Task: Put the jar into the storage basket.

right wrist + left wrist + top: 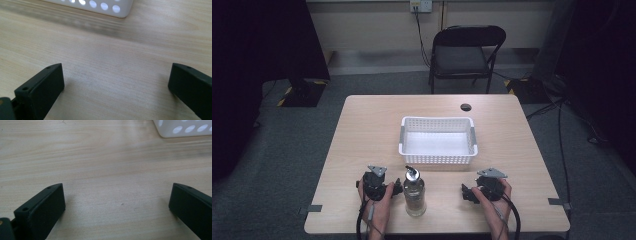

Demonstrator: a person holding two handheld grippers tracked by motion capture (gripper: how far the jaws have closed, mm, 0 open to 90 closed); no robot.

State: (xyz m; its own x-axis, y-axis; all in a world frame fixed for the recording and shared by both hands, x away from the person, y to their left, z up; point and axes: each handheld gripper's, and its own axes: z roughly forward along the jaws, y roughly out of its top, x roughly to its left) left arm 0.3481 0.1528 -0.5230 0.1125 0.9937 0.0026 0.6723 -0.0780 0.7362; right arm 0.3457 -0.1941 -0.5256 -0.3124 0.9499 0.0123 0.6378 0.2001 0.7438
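A: High view, surface first. What's listed?

B: One table (362,130), pale wood grain, with a small dark round hole (466,107) near the far edge. One white basket (438,156) with perforated walls, at the middle. One clear bottle (414,192) with a metal spout, upright, near the front edge and just in front of the basket.

A: Room?

B: Grey carpet (287,145). One black folding chair (467,52) beyond the table. One wall socket (420,5) with a cable hanging from it. Dark stands to both sides.

A: Hands?

B: Both come in from the bottom edge. Left hand (379,202) holds the left gripper (398,189) low over the table, just beside the bottle on its left. Right hand (494,197) holds the right gripper (466,192), to the bottle's right, near but apart from it. Each gripper points inward toward the bottle.

A: Left gripper view?

B: Two black jaws standing wide apart, bare wood between them, nothing gripped. A corner of the basket at the upper right.

A: Right gripper view?

B: Same entry: jaws spread wide, bare tabletop between, nothing held. The basket's holed wall along the top edge, with its shadow on the wood.
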